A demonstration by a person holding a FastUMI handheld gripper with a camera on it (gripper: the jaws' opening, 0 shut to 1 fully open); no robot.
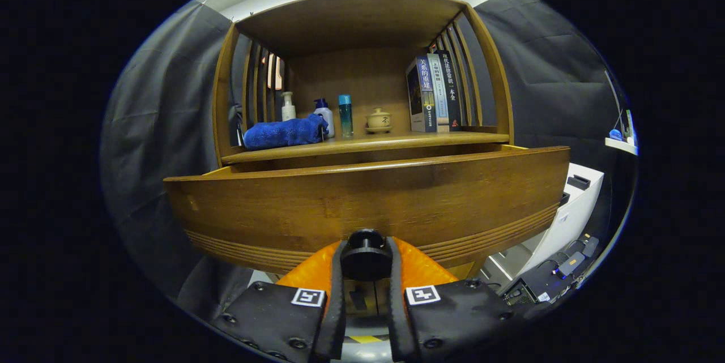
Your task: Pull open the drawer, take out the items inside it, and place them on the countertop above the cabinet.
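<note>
Gripper (366,272) fingers closed snug on both sides of knob (365,255), so a pull can transfer to drawer (368,204). Drawer front sits partway out under countertop (362,145); contents hidden behind front. Towel (283,132) & bottles crowd countertop's left.

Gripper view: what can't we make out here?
- Drawer contents: gripper view sits below its rim, so the tall front panel hides the inside.
- Fingers' contact on the knob: the gripper closes around it, but the knob covers the pad faces.
- Items behind the blue towel on the countertop: partly covered.
</note>
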